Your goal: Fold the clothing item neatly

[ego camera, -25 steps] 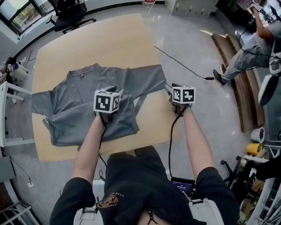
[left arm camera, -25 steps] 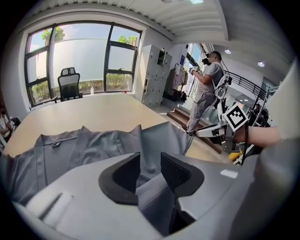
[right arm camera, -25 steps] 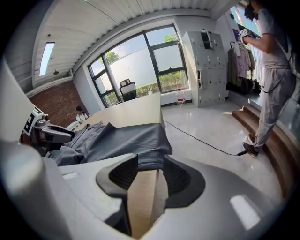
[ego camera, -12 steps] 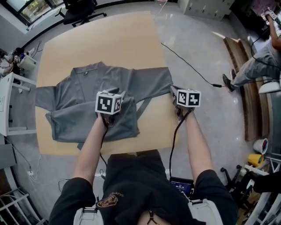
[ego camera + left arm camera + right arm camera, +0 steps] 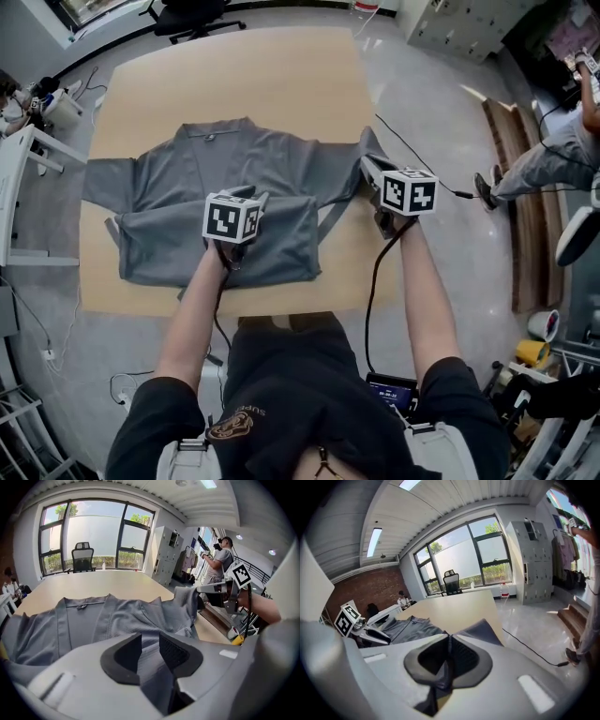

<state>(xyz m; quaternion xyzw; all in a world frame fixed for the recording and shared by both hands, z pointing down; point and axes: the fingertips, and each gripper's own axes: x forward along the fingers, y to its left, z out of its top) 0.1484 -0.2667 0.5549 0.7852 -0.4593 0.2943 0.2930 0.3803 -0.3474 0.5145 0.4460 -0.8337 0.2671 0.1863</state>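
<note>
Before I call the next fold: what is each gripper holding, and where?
The right gripper, jaws just closed, pinches the grey garment by a sleeve end. The left gripper, jaws just closing further, appears to grip a fold of its front.

Black short-sleeved T-shirt [image 5: 309, 403], gold emblem [image 5: 230, 428], grey left tool [image 5: 150, 641] and right tool [image 5: 449, 641], black-and-white marker cubes [image 5: 230, 217], black cable [image 5: 371, 291]
</note>
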